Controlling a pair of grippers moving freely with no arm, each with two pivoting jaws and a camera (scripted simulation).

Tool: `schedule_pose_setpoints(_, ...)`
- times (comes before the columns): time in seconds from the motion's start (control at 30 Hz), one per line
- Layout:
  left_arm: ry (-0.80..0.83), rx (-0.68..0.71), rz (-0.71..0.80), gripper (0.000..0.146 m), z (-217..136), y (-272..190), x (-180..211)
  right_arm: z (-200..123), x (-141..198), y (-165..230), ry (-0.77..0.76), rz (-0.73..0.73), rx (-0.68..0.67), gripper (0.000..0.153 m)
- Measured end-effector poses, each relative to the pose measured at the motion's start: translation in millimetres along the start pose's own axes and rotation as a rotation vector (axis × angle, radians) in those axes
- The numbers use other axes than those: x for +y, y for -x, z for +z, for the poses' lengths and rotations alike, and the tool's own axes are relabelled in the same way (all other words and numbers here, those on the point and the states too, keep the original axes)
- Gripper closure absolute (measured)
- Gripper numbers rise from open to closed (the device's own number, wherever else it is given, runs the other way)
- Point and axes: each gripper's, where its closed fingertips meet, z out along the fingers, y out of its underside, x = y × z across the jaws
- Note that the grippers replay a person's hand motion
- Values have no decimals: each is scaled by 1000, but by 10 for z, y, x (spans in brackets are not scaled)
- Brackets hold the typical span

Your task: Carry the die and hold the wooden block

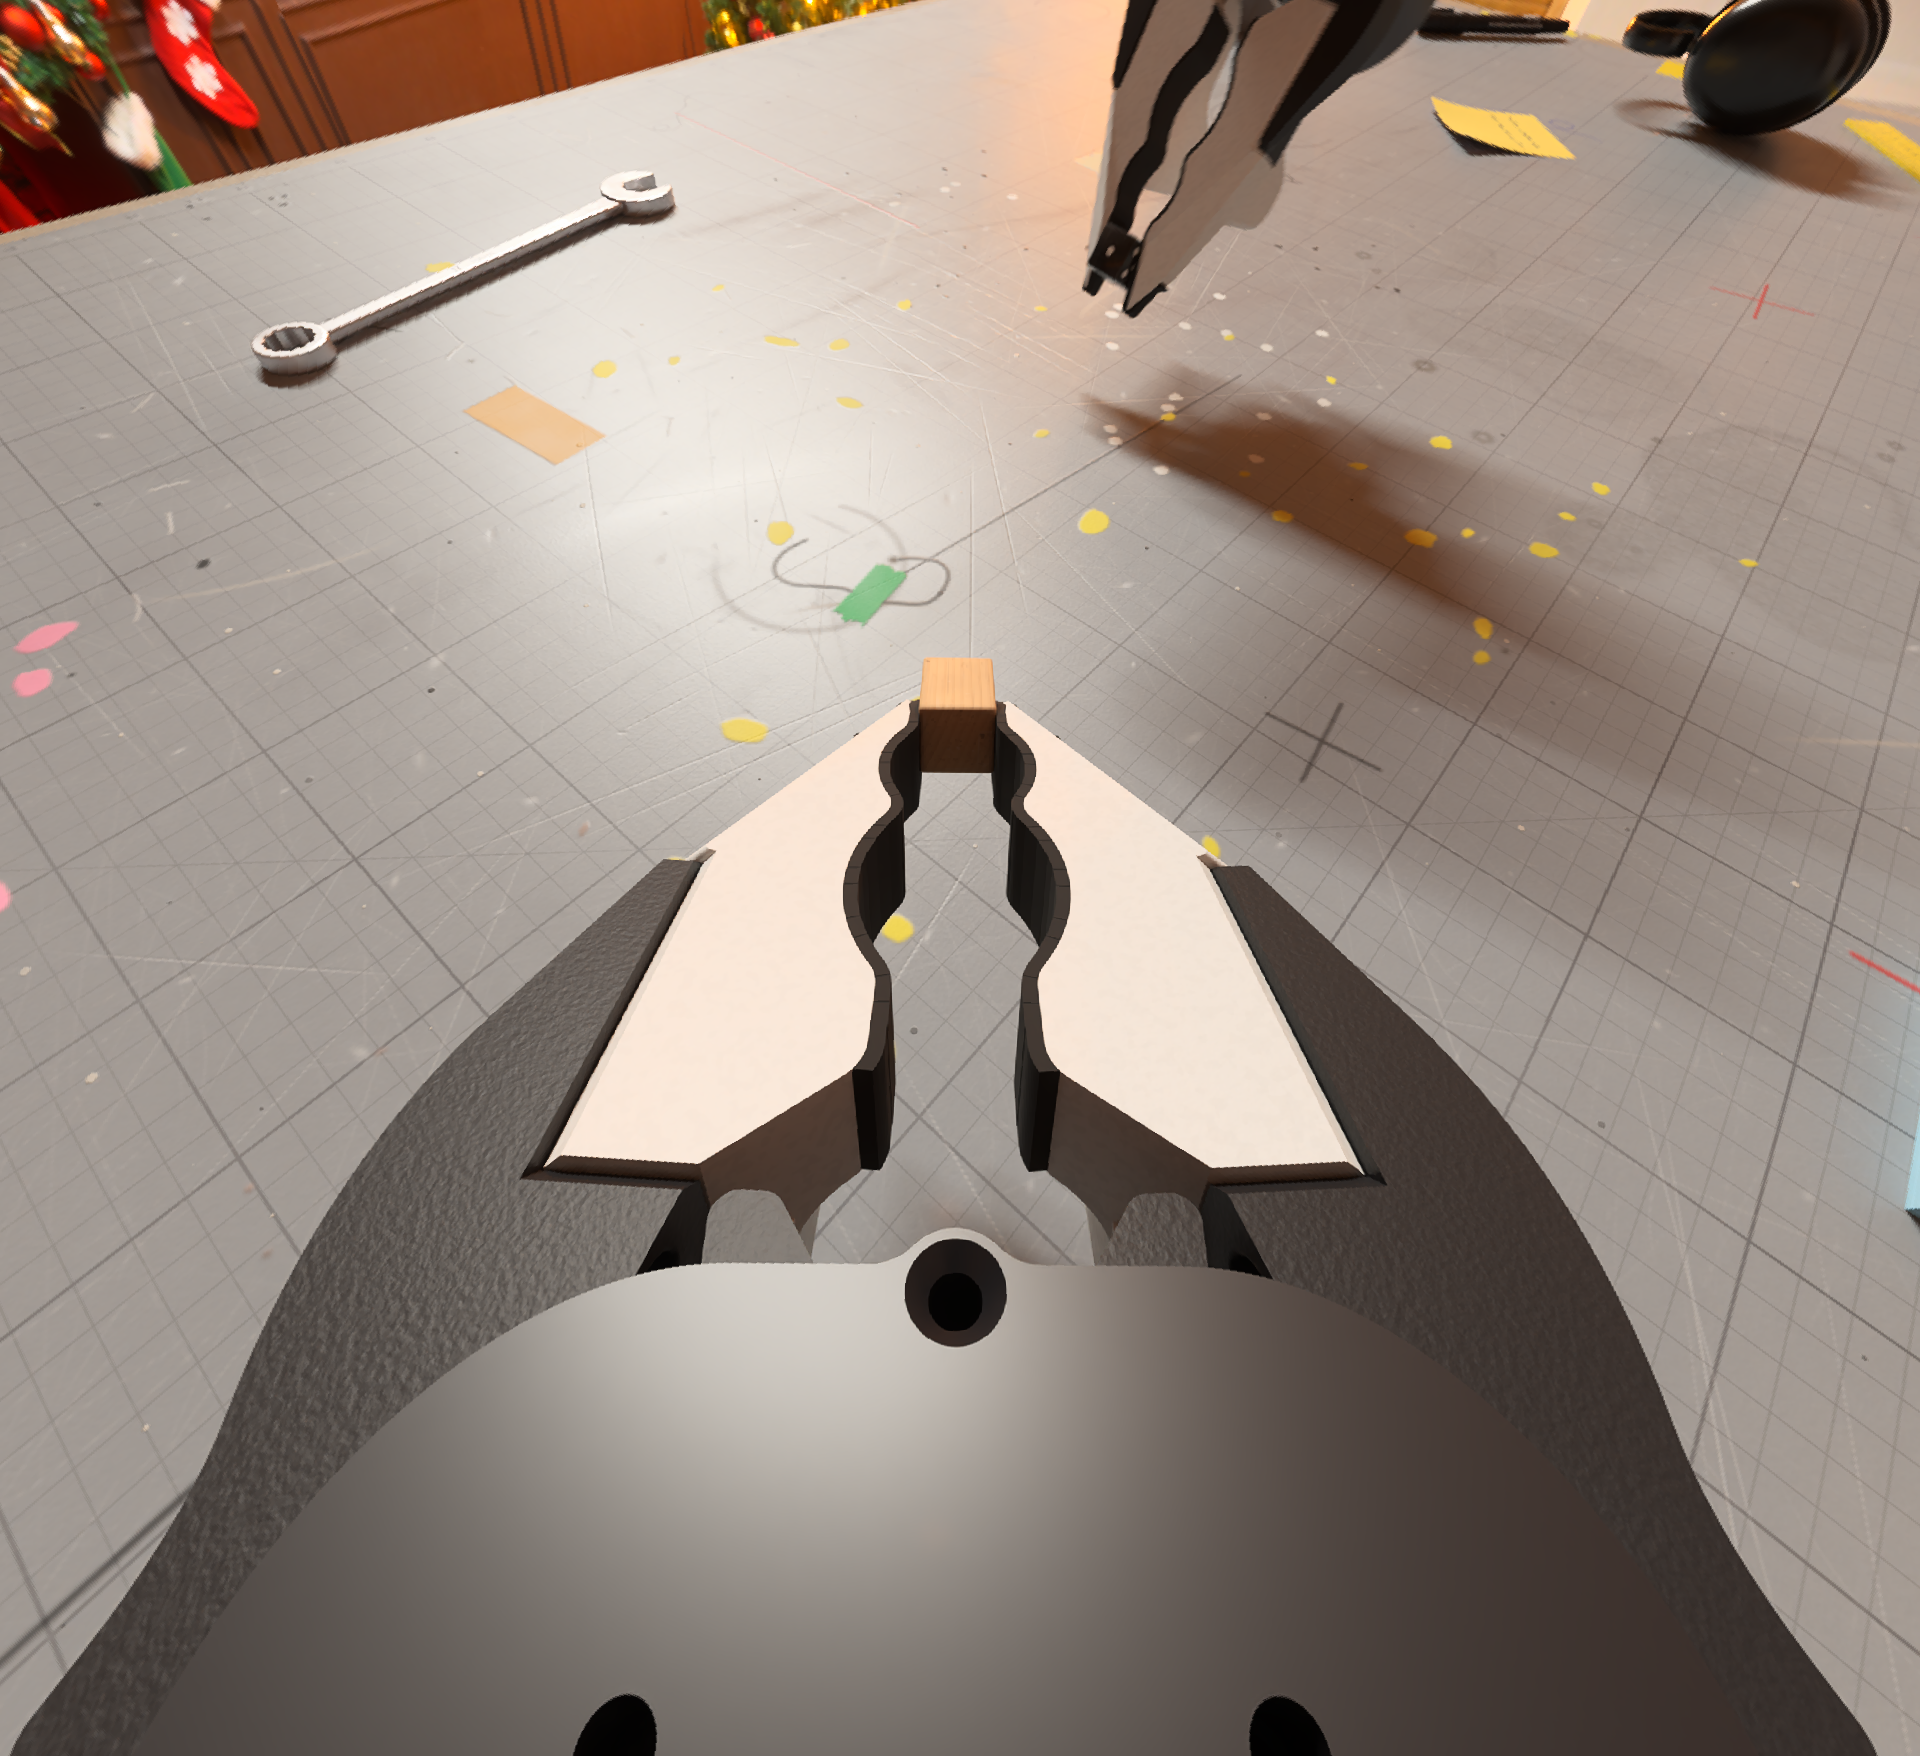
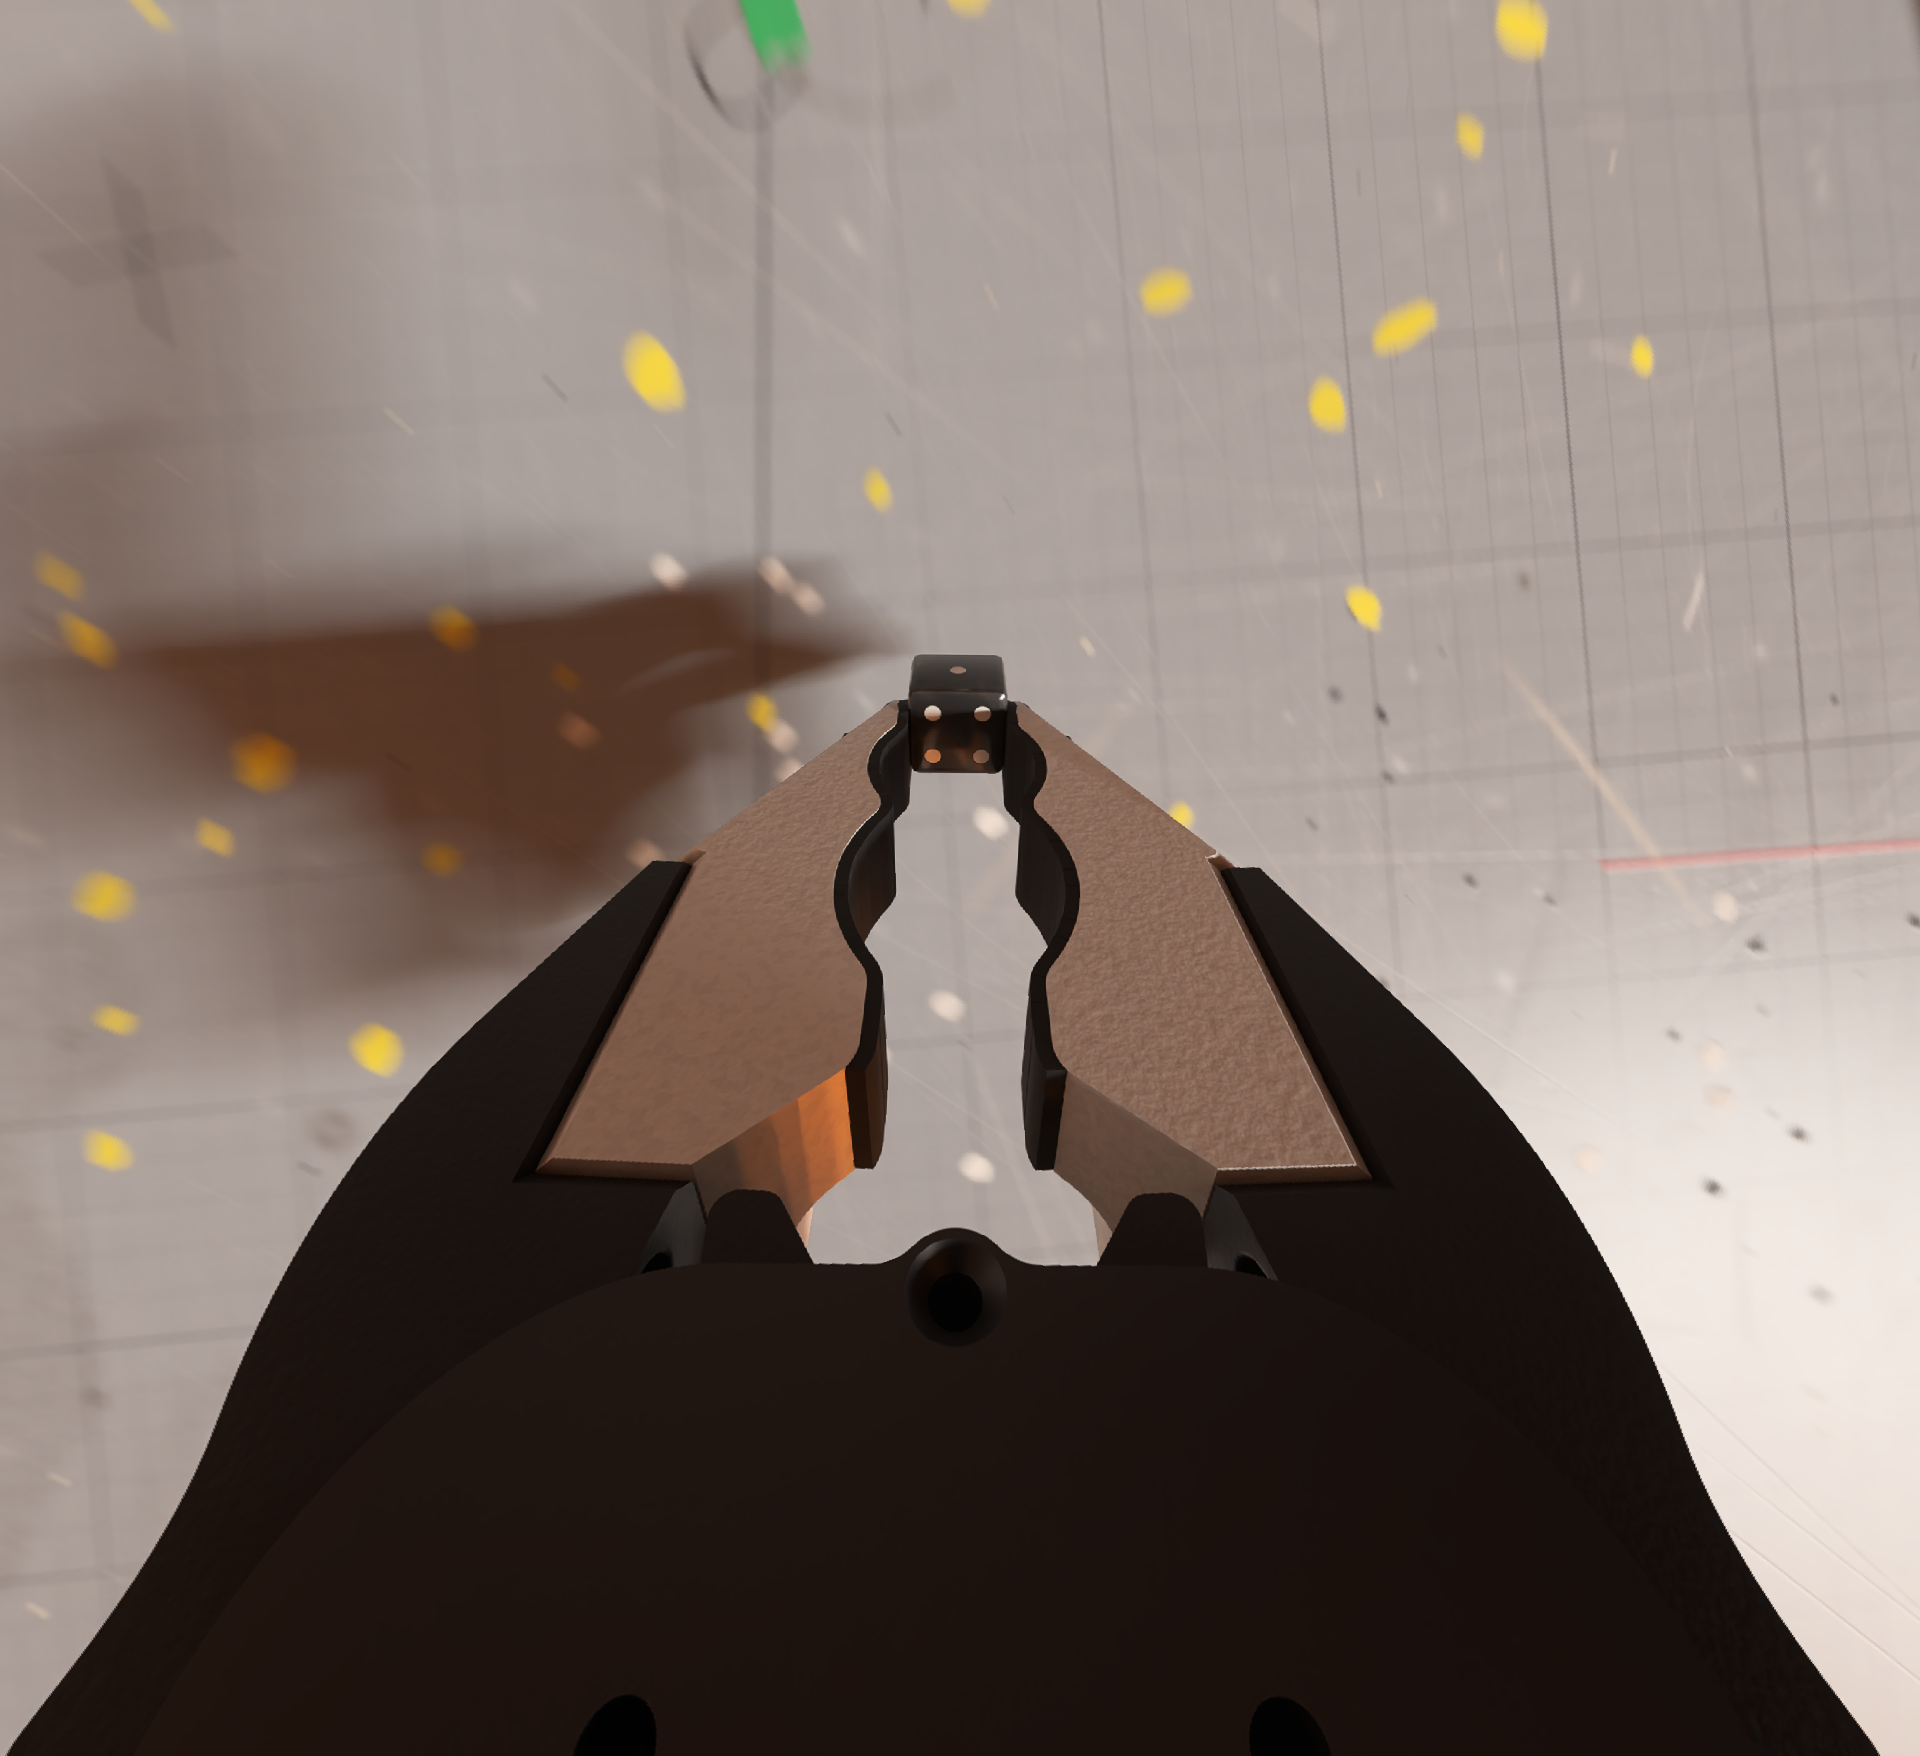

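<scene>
My left gripper is shut on a small wooden block, pinched at its fingertips above the grey cutting mat. My right gripper is shut on a small black die with pale pips, held at its fingertips well above the mat. In the left wrist view the right gripper hangs in the air at the upper right, pointing down, with the die dark between its tips. Its shadow lies on the mat below it.
A silver wrench lies at the upper left of the mat. A black round object and yellow paper notes sit at the far right. A green tape strip and a tan patch mark the mat. The far edge runs beyond the wrench.
</scene>
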Motion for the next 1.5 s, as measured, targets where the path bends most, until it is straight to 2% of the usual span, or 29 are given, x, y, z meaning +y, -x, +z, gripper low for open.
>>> schedule_pose_setpoints(0.07, -18, -2, -8, 134, -18, 13, 10, -66, -285, 215, -125, 42, -31, 136)
schedule_pose_setpoints(0.13, -40, 1, -28, 134, -19, 35, 16, 15, -590, 439, -178, 39, -13, 136)
schedule_pose_setpoints(0.23, -68, 7, -64, 134, 5, 79, 7, 373, -961, 696, -133, 1, 41, 136)
schedule_pose_setpoints(0.33, -86, -3, -85, 134, 11, 106, -8, 750, -1203, 826, -44, -17, 37, 136)
schedule_pose_setpoints(0.5, -54, -101, -50, 134, -68, 177, 86, 1019, -1343, 848, 99, 0, 38, 136)
schedule_pose_setpoints(0.57, -21, -140, -20, 134, -104, 190, 151, 1047, -1307, 762, 151, 22, 58, 136)
schedule_pose_setpoints(0.7, 2, -120, -14, 134, -116, 139, 226, 1009, -1178, 480, 197, 106, 125, 136)
schedule_pose_setpoints(0.9, -8, -84, -23, 134, -25, 55, 233, 749, -900, 33, 193, 198, 241, 136)
schedule_pose_setpoints(1.0, -8, -68, -4, 134, 8, 6, 218, 416, -866, 121, 48, 78, 173, 136)
schedule_pose_setpoints(1.1, -22, -54, -3, 134, 3, -19, 202, 79, -678, 579, -55, -171, -64, 137)
schedule_pose_setpoints(1.17, -22, -51, -3, 134, 3, -19, 207, -41, -458, 797, -23, -243, -151, 136)
schedule_pose_setpoints(1.3, -25, -38, -16, 134, 41, -38, 200, -22, -57, 827, 163, -284, -143, 136)
schedule_pose_setpoints(1.5, -28, -28, -5, 134, 59, -123, 149, 161, 78, 530, 286, -283, -101, 136)
